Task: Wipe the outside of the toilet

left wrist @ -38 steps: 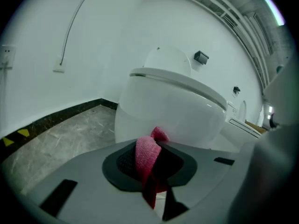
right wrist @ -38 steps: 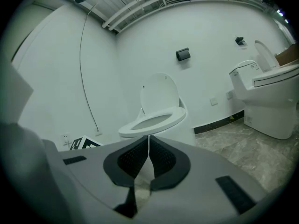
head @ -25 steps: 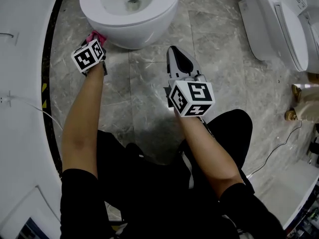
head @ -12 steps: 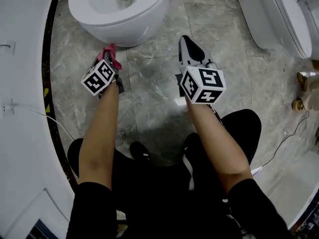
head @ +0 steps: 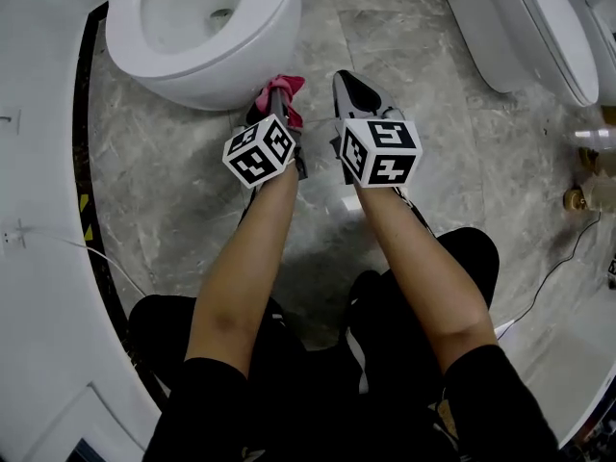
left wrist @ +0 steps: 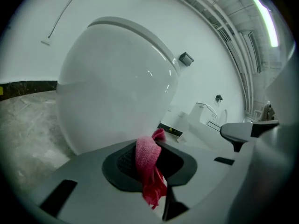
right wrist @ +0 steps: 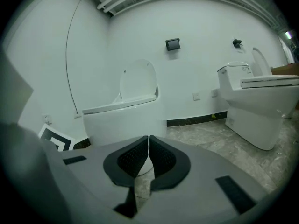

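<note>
A white toilet (head: 202, 37) stands at the top left of the head view, its bowl open. My left gripper (head: 277, 99) is shut on a pink cloth (head: 281, 92) just off the bowl's front right side. In the left gripper view the pink cloth (left wrist: 148, 164) hangs from the closed jaws, with the toilet's (left wrist: 117, 87) curved outer wall close ahead. My right gripper (head: 348, 89) sits beside the left one, to its right, shut and empty. The right gripper view shows the toilet (right wrist: 122, 118) with its lid raised beyond the right gripper (right wrist: 148, 146).
A second white toilet (head: 525, 27) stands at the top right. The floor is grey marble tile (head: 423, 94). A white curved wall with a black base strip (head: 82, 142) runs along the left. A thin cable (head: 539, 282) lies on the floor at right.
My left gripper has swept with the pink cloth from the bowl's left side round its front to the right, ending next to the right gripper. The view shifted right.
</note>
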